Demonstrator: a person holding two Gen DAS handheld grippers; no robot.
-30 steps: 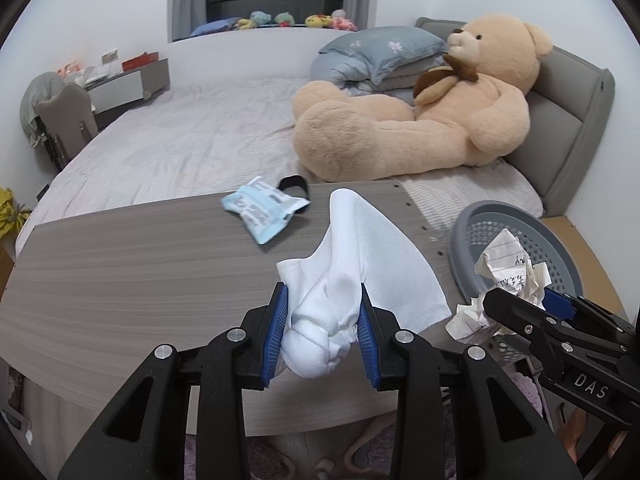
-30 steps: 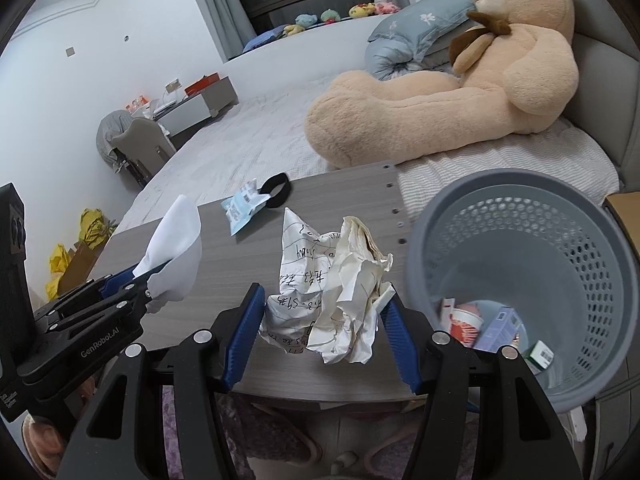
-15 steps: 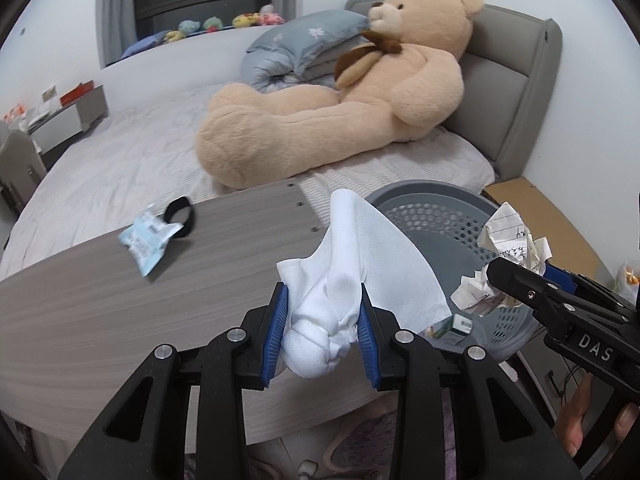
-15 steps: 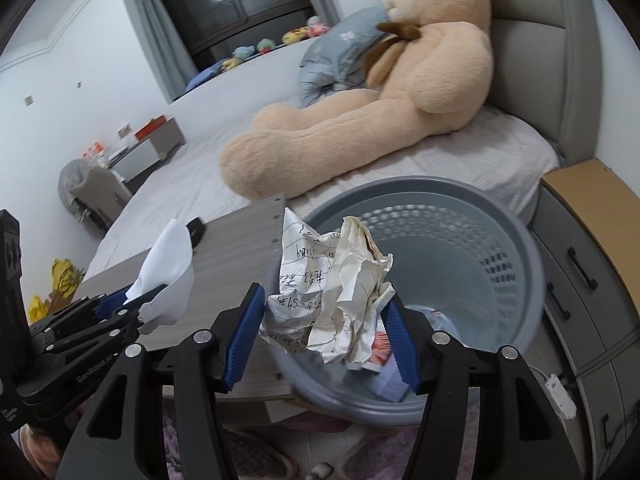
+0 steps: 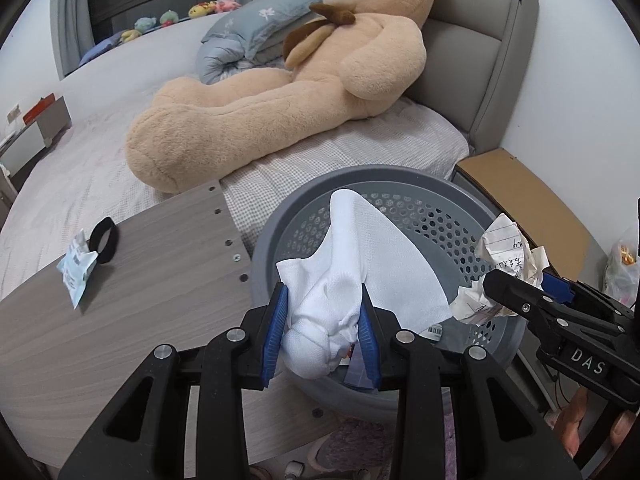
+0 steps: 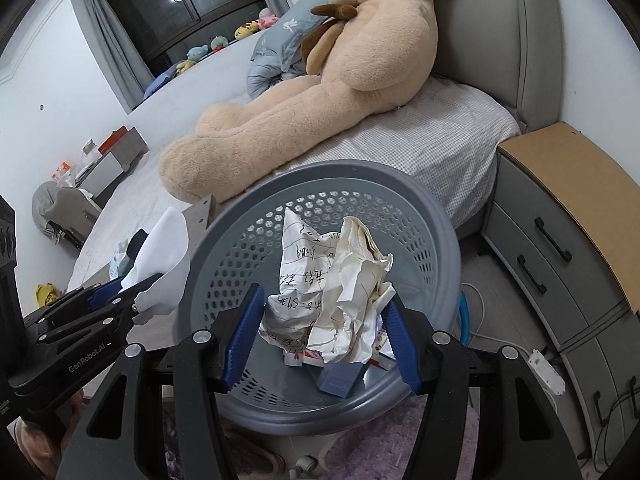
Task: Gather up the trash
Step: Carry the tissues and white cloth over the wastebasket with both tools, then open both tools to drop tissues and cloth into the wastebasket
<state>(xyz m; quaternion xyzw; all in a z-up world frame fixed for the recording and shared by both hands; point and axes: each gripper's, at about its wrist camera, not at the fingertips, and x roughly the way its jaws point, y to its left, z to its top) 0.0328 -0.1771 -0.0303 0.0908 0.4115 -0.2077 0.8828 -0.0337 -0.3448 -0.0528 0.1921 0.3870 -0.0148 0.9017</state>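
Left wrist view: my left hand-held gripper (image 5: 322,330) clamps white tissue (image 5: 352,272) over the basket (image 5: 276,236); my right hand-held gripper (image 6: 320,332) grips crumpled paper (image 6: 332,288).

I'm in a home bedroom: bed (image 5: 100,160) with pillows (image 5: 260,24), giant teddy bear (image 5: 300,80), nightstand (image 6: 568,232).

The left gripper (image 5: 323,330) clamps a white tissue (image 5: 352,280) above the grey basket (image 5: 420,184), beside the table (image 5: 152,280).
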